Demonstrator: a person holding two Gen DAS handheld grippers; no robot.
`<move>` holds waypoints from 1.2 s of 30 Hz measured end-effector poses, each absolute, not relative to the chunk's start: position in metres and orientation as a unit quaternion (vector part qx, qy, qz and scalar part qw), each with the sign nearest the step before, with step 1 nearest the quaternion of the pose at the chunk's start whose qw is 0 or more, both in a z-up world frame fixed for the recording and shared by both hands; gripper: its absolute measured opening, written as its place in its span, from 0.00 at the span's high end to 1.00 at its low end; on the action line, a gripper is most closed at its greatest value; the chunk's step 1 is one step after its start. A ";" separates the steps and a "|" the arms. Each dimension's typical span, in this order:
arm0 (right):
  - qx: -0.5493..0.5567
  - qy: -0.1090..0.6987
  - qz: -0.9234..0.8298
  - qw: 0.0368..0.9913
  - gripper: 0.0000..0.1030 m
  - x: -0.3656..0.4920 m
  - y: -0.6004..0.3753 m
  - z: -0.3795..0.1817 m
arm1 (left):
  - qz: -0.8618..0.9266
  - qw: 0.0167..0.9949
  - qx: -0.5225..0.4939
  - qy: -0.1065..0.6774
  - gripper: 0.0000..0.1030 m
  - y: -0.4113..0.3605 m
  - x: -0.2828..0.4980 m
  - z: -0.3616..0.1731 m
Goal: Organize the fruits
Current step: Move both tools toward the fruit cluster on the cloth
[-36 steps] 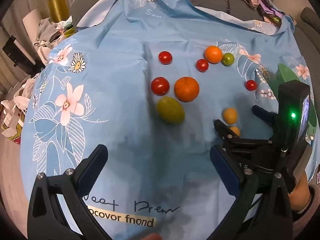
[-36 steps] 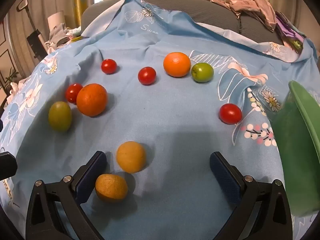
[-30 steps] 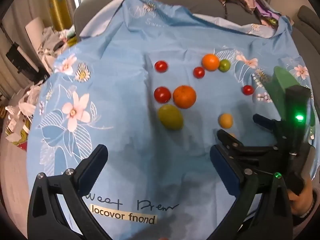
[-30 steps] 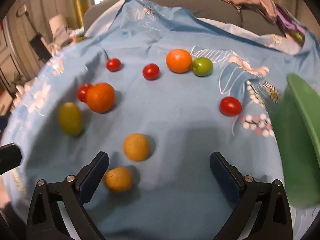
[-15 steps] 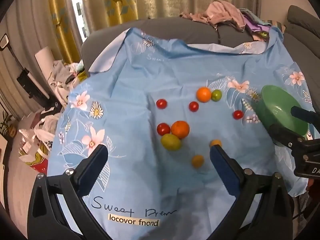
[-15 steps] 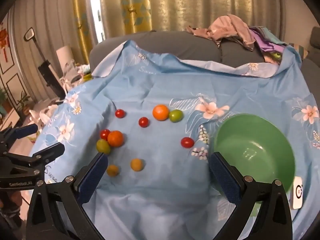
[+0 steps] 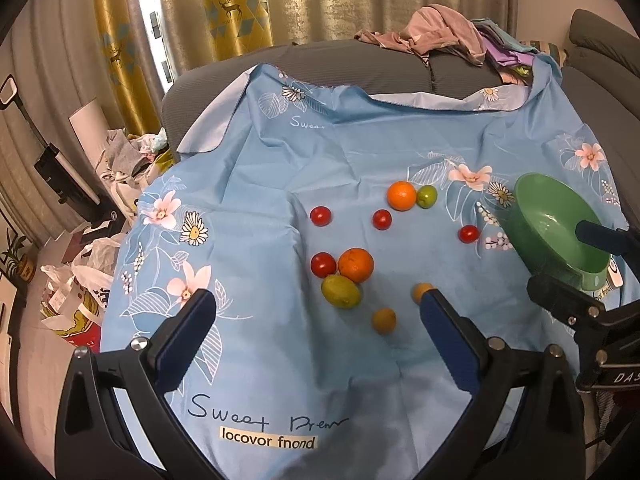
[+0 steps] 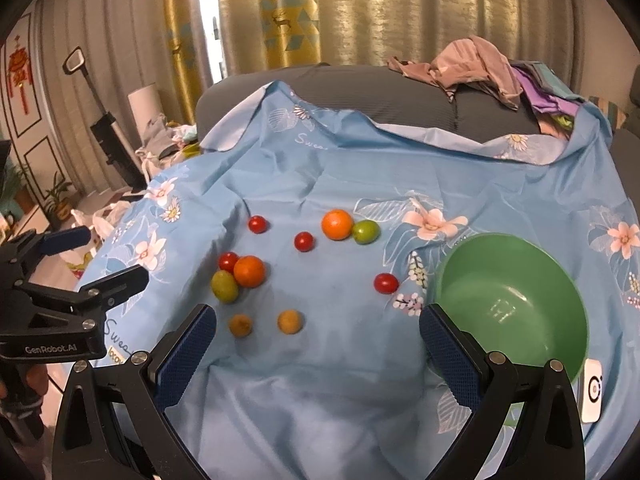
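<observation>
- The green bowl (image 8: 516,304) sits empty on the blue floral cloth (image 8: 320,380); every fruit lies on the cloth to its left side, none inside it.
- Nearest the bowl is a lone cherry tomato (image 8: 386,283), just off its rim. Further from the bowl, a small orange (image 8: 337,224) touches a green fruit (image 8: 365,231).
- Well away from the bowl, a larger orange (image 8: 249,271), a red tomato (image 8: 228,261) and an olive-green fruit (image 8: 225,286) press together in a cluster. Two small tan fruits (image 8: 289,321) lie apart on the cluster's near side.
- The right gripper (image 8: 318,344) is released, its jaws spread wide with nothing between them, held above the cloth's near edge beside the bowl.
- The left gripper (image 7: 316,324) is likewise released and empty, on the far side of the fruits from the bowl.
- Judged risks from here:
  - Round fruit on a soft, wrinkled cloth is likely to roll when nudged, so a closing jaw could push a tomato away.
  - Reaching into the touching cluster may knock its neighbours loose.
  - Cherry tomatoes look thin-skinned; too hard a squeeze could split one.
  - The cloth drapes over cushions, so pressing down may tip the bowl or send fruit sliding off the near edge.
</observation>
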State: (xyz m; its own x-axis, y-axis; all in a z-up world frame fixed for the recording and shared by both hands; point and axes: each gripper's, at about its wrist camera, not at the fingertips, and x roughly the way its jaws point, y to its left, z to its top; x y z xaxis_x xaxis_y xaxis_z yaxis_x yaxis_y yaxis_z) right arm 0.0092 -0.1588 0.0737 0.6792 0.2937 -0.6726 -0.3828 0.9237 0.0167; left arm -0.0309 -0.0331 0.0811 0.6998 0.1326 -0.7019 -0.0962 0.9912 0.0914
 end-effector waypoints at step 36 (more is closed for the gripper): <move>-0.077 0.357 0.188 0.912 0.01 0.006 -0.150 0.074 | 0.044 0.917 0.019 0.396 0.01 -0.031 -0.026 0.080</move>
State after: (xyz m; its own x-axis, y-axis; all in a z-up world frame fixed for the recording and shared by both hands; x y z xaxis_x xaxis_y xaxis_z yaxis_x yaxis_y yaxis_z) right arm 0.0064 -0.1497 0.0738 0.6747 0.2880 -0.6796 -0.3975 0.9176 -0.0057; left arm -0.0263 -0.0313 0.0801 0.6830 0.0954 -0.7242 -0.0652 0.9954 0.0697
